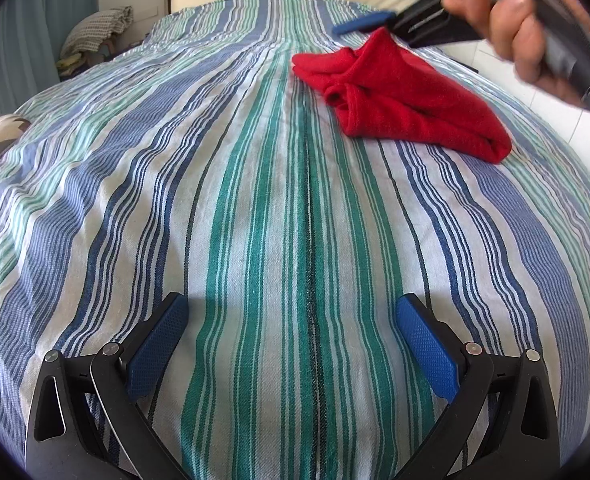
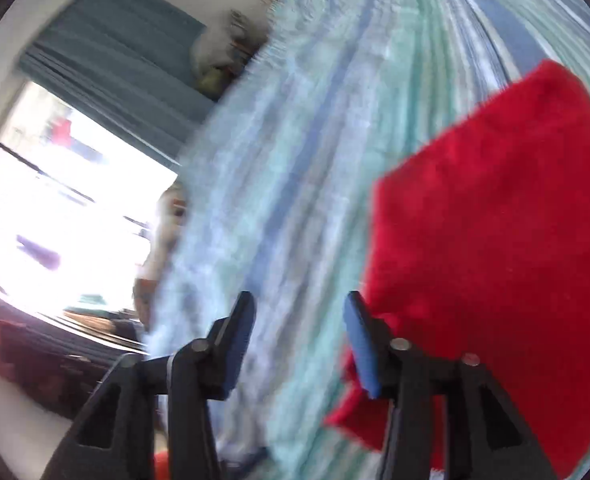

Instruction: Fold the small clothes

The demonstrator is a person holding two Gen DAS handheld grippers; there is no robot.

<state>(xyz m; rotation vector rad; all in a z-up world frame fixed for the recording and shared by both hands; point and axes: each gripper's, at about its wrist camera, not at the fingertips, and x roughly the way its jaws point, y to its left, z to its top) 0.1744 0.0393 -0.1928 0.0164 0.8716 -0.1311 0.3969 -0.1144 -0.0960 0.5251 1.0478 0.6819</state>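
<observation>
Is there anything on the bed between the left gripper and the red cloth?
No, only bare striped bedspread lies between the left gripper and the red cloth, seen from the left wrist.

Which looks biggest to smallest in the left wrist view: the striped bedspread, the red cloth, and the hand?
1. Striped bedspread, filling most of the view.
2. Red cloth, a folded bundle lying on the bedspread.
3. Hand, partly cut off at the edge and blurred, so its rank below the cloth is less sure.
</observation>
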